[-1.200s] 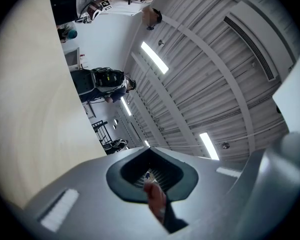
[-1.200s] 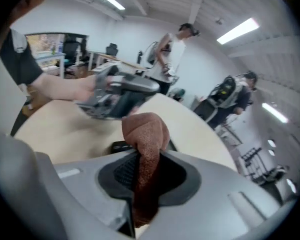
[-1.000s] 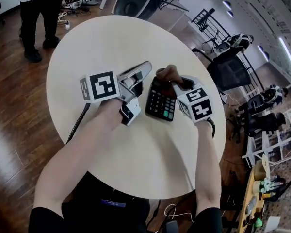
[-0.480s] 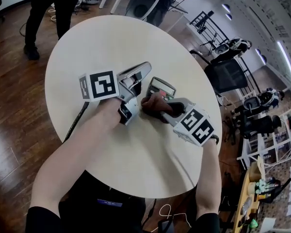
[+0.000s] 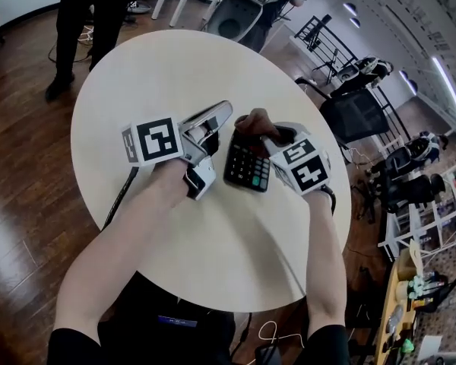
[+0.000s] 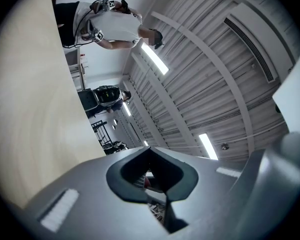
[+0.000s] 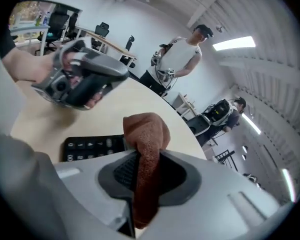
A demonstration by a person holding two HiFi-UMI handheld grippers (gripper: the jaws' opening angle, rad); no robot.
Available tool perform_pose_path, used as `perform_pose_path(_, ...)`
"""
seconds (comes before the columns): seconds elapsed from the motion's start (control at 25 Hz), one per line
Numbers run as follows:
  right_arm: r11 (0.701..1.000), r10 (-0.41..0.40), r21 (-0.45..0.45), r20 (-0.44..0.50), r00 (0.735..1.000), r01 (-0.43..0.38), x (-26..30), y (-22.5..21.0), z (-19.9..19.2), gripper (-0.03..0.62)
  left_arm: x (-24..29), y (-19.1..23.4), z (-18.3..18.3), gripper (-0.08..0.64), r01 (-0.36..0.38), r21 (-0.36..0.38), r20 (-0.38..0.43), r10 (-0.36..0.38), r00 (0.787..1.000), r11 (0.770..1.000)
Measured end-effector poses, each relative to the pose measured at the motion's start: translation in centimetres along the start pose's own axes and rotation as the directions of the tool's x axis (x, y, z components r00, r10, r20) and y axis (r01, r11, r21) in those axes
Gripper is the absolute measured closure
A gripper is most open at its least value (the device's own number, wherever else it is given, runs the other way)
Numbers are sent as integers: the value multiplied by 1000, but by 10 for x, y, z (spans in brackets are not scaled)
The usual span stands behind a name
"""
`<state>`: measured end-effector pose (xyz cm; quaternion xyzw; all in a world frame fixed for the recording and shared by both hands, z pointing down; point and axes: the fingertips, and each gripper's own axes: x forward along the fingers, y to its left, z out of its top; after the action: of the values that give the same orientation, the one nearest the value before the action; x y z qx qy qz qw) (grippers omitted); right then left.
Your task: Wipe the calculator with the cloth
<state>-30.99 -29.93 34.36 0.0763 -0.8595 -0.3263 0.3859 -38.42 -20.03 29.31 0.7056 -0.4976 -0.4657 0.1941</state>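
My right hand-held gripper (image 5: pixel 277 134) is clamped on the brown cloth (image 5: pixel 254 119), with a fold standing out past the jaw tips (the right gripper view shows it pinched squarely between the pads). The calculator (image 5: pixel 247 166) lies on the bench (image 5: pixel 137 74) just under and ahead of those tips. The cloth sits over its far, display end. From there the long axis runs back toward me, so the keys stretch off to this gripper's left. I judge the wipe should travel lengthwise, down over the keys. My left hand-held gripper (image 5: pixel 219 116) sits just beside the calculator's left edge, jaws closed on nothing and angled up off the bench. Whether it touches the casing I cannot tell. The right one is nearer the work.
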Motion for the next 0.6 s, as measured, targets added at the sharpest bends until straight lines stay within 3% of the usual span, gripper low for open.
perform_pose_path(0.08, 1000, 15, 3, -16, 1000, -15, 15, 1, 2, 525, 1, -1, -1, 569, -1, -4, 4, 1, 1000, 1000)
perform_pose_path(0.24, 988, 141, -59, -63, 988, -145, 14, 29, -2, 525, 6, -4, -4, 569, 1, -6, 6, 0, 1000, 1000)
perform_pose_path(0.48, 900, 399, -147, -104, 911, -411, -37, 95, -7, 525, 7, -7, -3, 569, 0, 9, -2, 0, 1000, 1000)
perform_pose_path(0.52, 899, 405, -143, -88, 910, -414, -41, 96, -4, 525, 7, -8, -3, 569, 1, 13, -5, -1, 1000, 1000)
perform_pose_path(0.6, 940, 319, -113, -43, 947, -322, -32, 76, 8, 525, 4, -8, -1, 569, 5, 16, -9, -5, 1000, 1000)
